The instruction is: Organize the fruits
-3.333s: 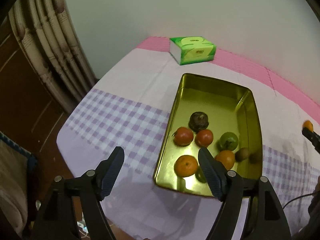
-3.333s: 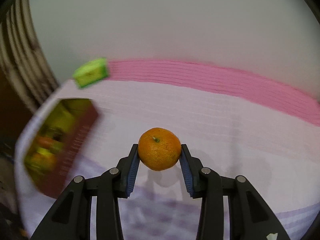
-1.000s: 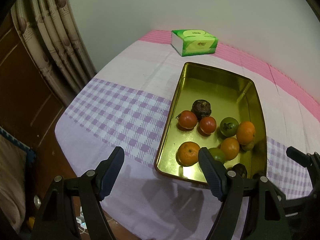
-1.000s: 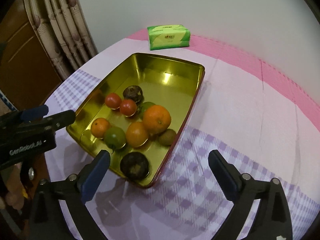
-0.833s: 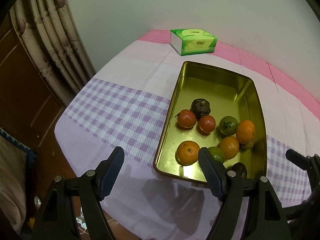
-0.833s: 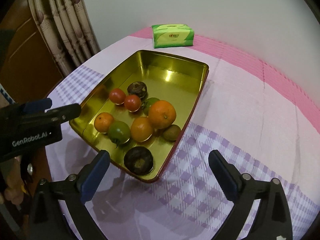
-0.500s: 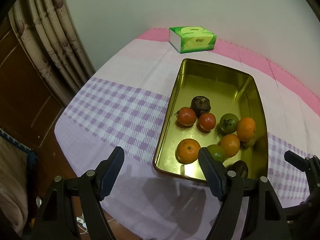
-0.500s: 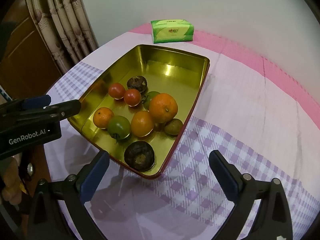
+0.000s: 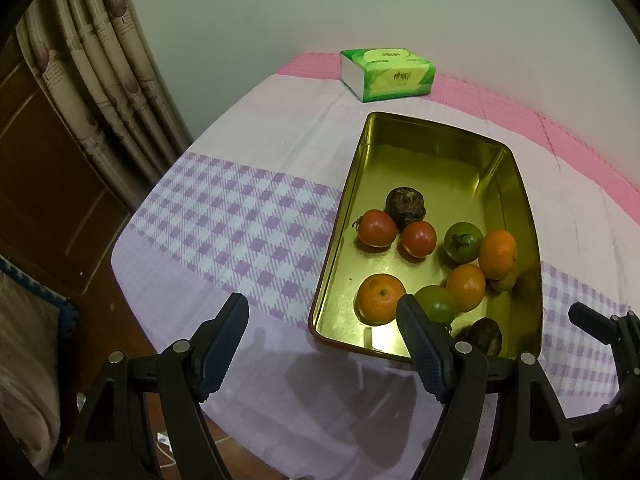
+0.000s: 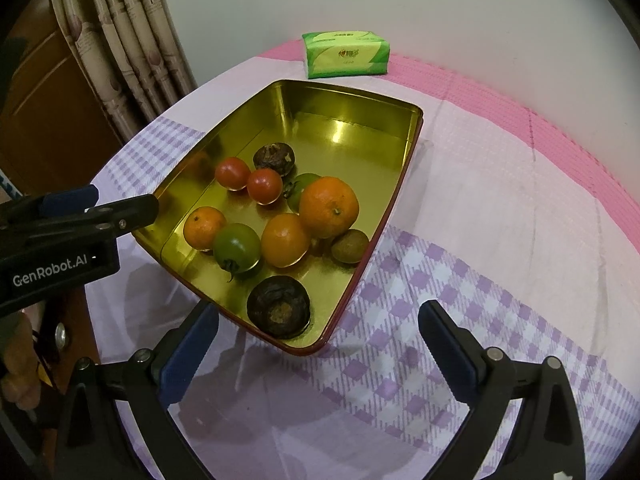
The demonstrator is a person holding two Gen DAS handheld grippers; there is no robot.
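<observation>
A tabletop (image 10: pixel 500 184) under a cloth with a pink far band, a pale middle and a purple-checked near part carries a gold rectangular metal tin (image 10: pixel 352 120) with a dark red outer rim. The tin's far half is bare; its near half holds the fruit. Largest is an orange (image 10: pixel 329 207), touching a second orange (image 10: pixel 285 240); a small mandarin (image 10: pixel 204 227) lies to the left beside a green tomato (image 10: pixel 236 246). Two red tomatoes (image 10: pixel 264 185) sit farther in, near a dark wrinkled fruit (image 10: pixel 275 158); another dark fruit (image 10: pixel 278 306) rests by the near rim, and a small brown fruit (image 10: pixel 350 246) against the right wall. A green tissue pack (image 10: pixel 346 54) lies beyond the tin.

The left hand-held gripper (image 9: pixel 322 334) hangs spread wide and empty over the tin's near left corner. The right hand-held gripper (image 10: pixel 318 332) is likewise wide and empty above the near right corner, with open checked cloth to its right.
</observation>
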